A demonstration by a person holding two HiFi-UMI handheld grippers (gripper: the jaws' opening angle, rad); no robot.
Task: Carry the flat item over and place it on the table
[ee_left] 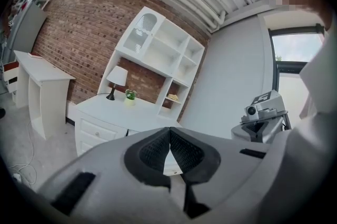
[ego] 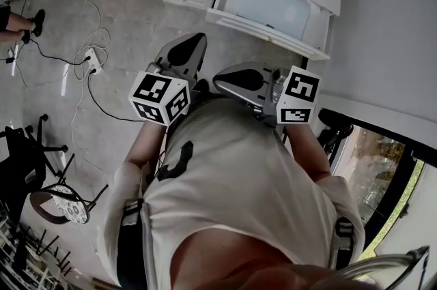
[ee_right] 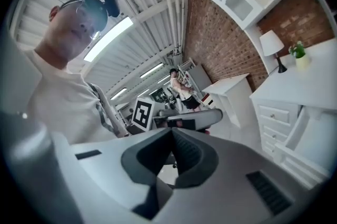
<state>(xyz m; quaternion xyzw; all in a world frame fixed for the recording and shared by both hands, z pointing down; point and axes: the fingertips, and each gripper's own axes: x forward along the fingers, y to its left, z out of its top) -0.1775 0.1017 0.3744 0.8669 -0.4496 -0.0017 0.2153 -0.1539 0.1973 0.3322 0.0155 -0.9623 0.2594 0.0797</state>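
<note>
1. I cannot tell where the flat item is. The only candidate is a pale, white-framed panel (ego: pixel 266 2) tilted out from the front of the white table (ee_left: pixel 105 112), and whether that is the item is unclear.
2. The left gripper (ee_left: pixel 169 136) has its dark ribbed jaws pressed together at the tips, with nothing pinched between them.
3. The right gripper (ee_right: pixel 172 136) also has its jaws closed pad to pad and carries nothing.
4. In the head view both grippers are held in front of the person's white shirt (ego: pixel 232 172). The left gripper (ego: pixel 193 44) points toward the table. The right gripper (ego: pixel 222 80) is turned sideways toward the left one, near it but apart.
5. Each gripper view shows the other gripper just beside it, including its marker cube (ee_right: pixel 141 114).
6. The table has drawers and a white shelf unit (ee_left: pixel 163 49) on top. A small white lamp (ee_left: pixel 117 78) and a little green plant (ee_left: pixel 130 95) stand side by side on it, against a red brick wall (ee_left: pixel 79 33).
7. On the grey concrete floor (ego: pixel 123 22) lie black and white cables and a white power strip (ego: pixel 93 60).
</note>
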